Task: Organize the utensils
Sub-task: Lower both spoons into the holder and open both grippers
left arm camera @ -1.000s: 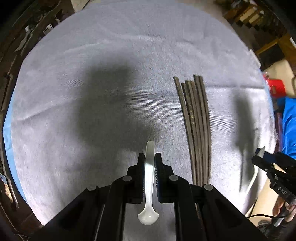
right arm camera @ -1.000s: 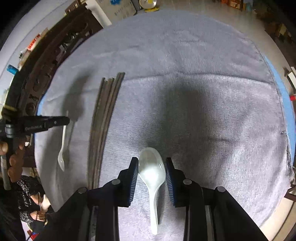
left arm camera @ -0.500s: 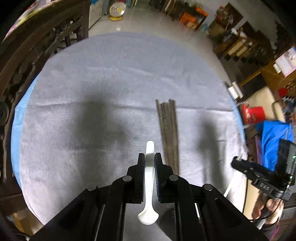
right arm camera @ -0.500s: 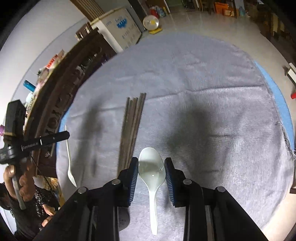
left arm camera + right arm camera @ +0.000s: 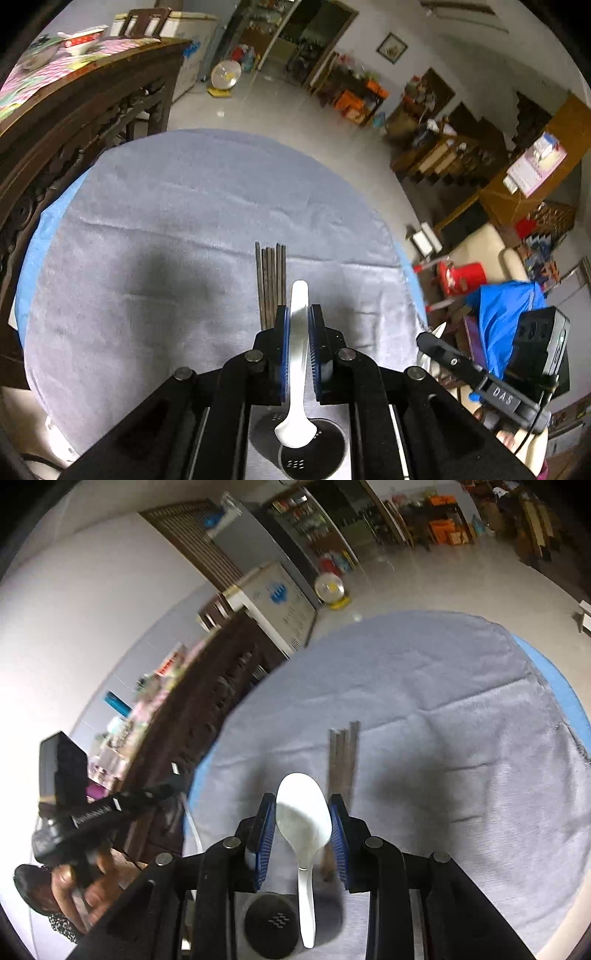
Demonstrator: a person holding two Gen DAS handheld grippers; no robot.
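My left gripper [image 5: 298, 325] is shut on the handle of a white ceramic spoon [image 5: 298, 354], bowl end toward the camera, held above the table. My right gripper [image 5: 303, 812] is shut on the bowl of a second white spoon [image 5: 303, 823], handle toward the camera. A bundle of dark chopsticks [image 5: 271, 284] lies on the grey cloth ahead of both grippers and also shows in the right wrist view [image 5: 343, 764]. A dark round utensil holder [image 5: 310, 450] stands under the left gripper; it also shows under the right gripper [image 5: 271, 926]. The right gripper appears at the right of the left view [image 5: 432, 334].
The round table wears a grey cloth [image 5: 166, 236] over a blue cover. A dark carved wooden sideboard [image 5: 74, 122] stands to the left. A red stool [image 5: 461, 277] and blue fabric [image 5: 506, 317] sit off the table's right edge.
Both grippers have risen and pulled back toward the near table edge with their spoons. The views tilted up to show the room, and the round holder has come into view below.
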